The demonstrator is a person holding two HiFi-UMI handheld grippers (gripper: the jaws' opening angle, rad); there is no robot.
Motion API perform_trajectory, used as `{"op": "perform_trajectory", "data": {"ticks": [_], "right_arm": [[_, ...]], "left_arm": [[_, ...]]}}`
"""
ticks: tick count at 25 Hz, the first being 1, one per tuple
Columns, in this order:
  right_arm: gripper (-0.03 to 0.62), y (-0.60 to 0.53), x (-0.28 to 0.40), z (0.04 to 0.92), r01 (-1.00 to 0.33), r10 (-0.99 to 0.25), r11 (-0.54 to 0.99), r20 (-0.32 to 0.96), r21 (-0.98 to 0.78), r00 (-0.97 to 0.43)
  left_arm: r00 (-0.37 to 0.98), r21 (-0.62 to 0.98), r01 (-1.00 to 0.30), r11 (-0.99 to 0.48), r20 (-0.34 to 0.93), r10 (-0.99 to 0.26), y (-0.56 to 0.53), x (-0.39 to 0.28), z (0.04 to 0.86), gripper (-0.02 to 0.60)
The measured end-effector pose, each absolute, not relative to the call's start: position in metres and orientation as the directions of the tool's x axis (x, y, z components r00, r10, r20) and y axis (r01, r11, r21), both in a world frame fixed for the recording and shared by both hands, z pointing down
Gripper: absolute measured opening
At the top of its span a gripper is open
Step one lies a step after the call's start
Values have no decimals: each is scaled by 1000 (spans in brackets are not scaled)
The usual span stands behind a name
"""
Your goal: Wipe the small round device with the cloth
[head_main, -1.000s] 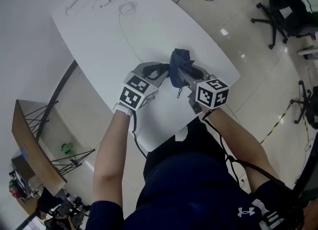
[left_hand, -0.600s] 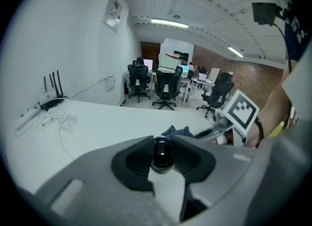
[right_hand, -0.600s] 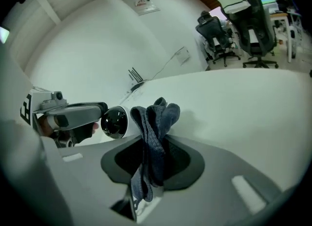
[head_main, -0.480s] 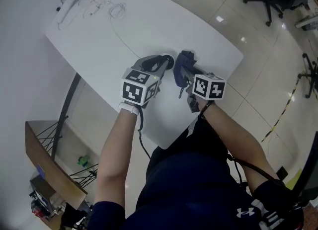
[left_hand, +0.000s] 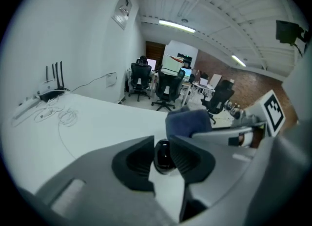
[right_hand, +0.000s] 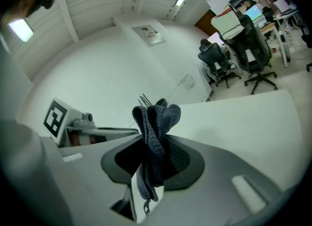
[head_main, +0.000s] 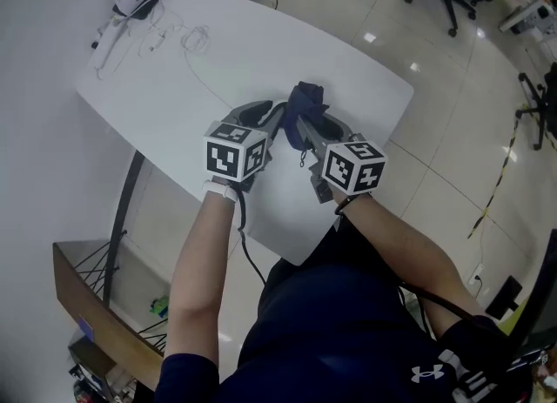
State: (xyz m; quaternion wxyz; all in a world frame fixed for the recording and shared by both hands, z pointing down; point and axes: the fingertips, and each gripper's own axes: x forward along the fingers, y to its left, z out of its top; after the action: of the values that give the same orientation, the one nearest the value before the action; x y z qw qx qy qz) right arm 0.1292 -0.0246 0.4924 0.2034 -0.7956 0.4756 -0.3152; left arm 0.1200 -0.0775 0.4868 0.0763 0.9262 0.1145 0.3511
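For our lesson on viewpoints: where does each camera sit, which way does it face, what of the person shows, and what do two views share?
Head view: on the head, steeply down at the white table; forearms, torso, left gripper, right gripper show.
Left gripper view: on that gripper, along its jaws, shut on the small round device.
Right gripper view: on that gripper, along its jaws, shut on the blue cloth.
Shared: each gripper view shows the other gripper and the table.
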Motion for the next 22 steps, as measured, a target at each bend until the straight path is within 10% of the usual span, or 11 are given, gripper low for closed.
{"op": "perform_trajectory", "data": {"ticks": [15, 22], "right_arm": [[105, 15, 125, 593, -420, -725, -687, 591, -593, 353], [106, 28, 147, 533, -417, -745, -665, 514, -620, 424]], "left_arm": [[702, 172, 184, -968, 666, 252, -55, 119, 496, 103], [726, 207, 155, -966, 640, 253, -59, 118, 496, 100]]}}
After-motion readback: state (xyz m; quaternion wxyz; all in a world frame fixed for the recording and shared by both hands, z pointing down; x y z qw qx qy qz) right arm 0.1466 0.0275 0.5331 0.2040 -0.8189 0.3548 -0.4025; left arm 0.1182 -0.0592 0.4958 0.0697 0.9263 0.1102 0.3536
